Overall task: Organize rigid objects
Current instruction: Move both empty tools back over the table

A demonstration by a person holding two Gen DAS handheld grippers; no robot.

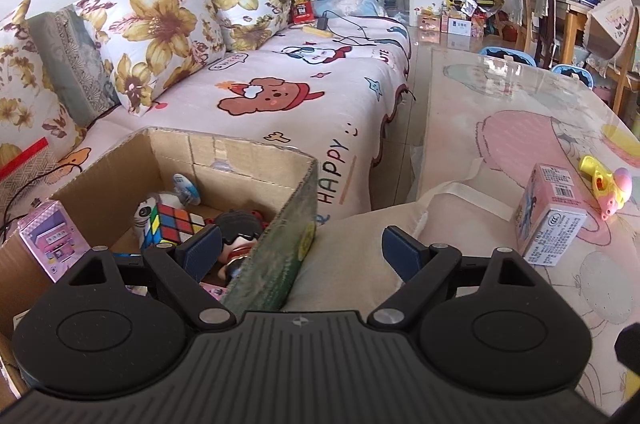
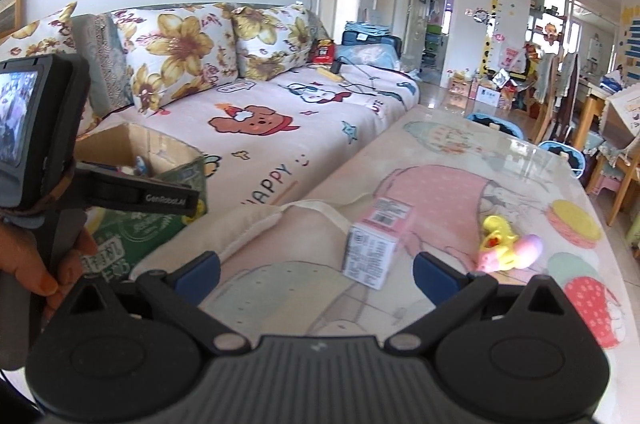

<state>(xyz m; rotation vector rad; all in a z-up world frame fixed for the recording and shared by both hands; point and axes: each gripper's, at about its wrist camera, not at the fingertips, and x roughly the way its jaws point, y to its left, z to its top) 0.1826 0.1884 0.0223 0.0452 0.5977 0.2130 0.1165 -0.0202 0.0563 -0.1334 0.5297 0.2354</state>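
Observation:
A cardboard box stands at the left in the left wrist view; inside lie a Rubik's cube, a black-haired doll, a pink carton and other toys. My left gripper is open and empty, straddling the box's near right wall. On the table stand a pink carton and a yellow-pink toy gun. My right gripper is open and empty, just short of the pink carton. The box shows at the left of the right wrist view.
A cream cloth bag lies on the glass-topped table beside the box. A sofa with flowered cushions runs behind. The other hand-held gripper and a person's hand fill the left edge. Chairs stand past the table.

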